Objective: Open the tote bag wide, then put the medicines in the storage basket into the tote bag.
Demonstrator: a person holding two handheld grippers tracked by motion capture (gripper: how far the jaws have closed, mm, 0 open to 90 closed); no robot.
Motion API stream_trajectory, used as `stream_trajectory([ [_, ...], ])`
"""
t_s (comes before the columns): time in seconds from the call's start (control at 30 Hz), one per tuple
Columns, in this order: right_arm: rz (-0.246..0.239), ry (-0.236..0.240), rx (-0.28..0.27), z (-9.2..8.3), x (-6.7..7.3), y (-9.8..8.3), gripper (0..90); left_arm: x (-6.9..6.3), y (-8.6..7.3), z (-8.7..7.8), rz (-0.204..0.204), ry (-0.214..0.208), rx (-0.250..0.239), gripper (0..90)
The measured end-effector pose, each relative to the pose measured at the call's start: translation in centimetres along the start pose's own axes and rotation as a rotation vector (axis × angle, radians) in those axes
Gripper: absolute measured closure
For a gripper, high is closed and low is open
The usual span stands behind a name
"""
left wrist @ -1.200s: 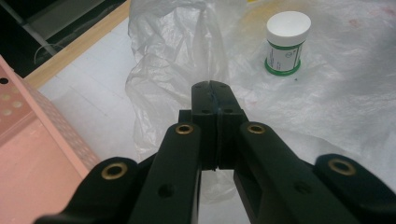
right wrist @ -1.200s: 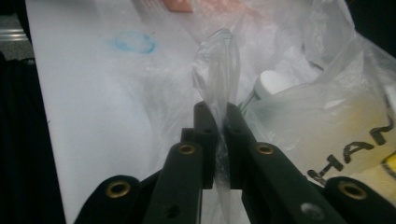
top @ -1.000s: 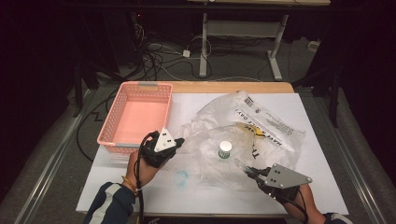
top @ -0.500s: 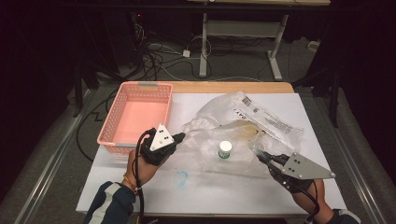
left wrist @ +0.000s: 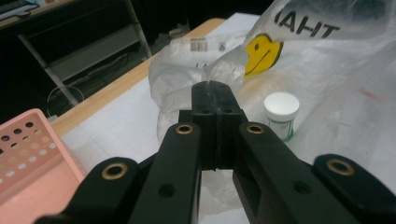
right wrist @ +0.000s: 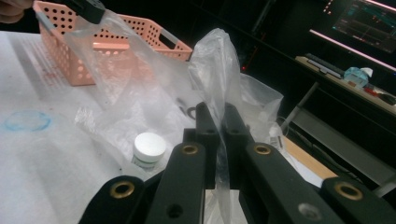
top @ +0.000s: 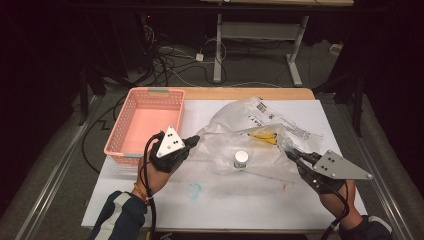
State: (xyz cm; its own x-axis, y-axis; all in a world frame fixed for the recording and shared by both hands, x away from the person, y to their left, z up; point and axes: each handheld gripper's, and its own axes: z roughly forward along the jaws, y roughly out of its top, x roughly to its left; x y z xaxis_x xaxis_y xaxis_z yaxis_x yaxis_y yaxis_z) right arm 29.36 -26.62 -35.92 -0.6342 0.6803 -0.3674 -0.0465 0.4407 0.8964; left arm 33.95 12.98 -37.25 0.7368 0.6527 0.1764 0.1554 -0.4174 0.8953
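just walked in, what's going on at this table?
A person works a clear plastic bag with two tools. The left hand-held gripper is shut on the bag's left edge, the right hand-held gripper on its right edge, holding it spread. A small white-capped jar stands between them. The pink basket sits at the left.

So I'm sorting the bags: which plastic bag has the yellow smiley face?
The clear plastic bag both grippers pinch, over the small jar; the barcode-label bag lies behind.

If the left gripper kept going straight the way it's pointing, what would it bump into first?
The left gripper is already shut on the clear plastic bag, so it would push into more bag; the small white-capped jar sits just beside that line, though depth is unclear.
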Motion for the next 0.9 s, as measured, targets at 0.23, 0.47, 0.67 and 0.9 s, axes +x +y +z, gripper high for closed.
stream_trajectory([
  [0.23,-0.004,-0.034,-0.036,-0.1,-1.3,1.1,89.9,0.1,1.5,-1.0,-0.004,0.033,-0.063,87.6],
  [0.47,0.021,-0.080,-0.089,-0.3,-2.9,2.4,90.0,0.3,3.5,-1.0,-0.020,0.070,-0.133,87.5],
  [0.67,0.046,-0.126,-0.141,0.5,-4.5,3.3,90.0,0.1,5.0,0.2,-0.009,0.111,-0.179,87.5],
  [0.9,0.065,-0.183,-0.159,2.5,-6.6,4.4,90.0,0.8,6.9,1.3,-0.029,0.139,-0.232,87.5],
])
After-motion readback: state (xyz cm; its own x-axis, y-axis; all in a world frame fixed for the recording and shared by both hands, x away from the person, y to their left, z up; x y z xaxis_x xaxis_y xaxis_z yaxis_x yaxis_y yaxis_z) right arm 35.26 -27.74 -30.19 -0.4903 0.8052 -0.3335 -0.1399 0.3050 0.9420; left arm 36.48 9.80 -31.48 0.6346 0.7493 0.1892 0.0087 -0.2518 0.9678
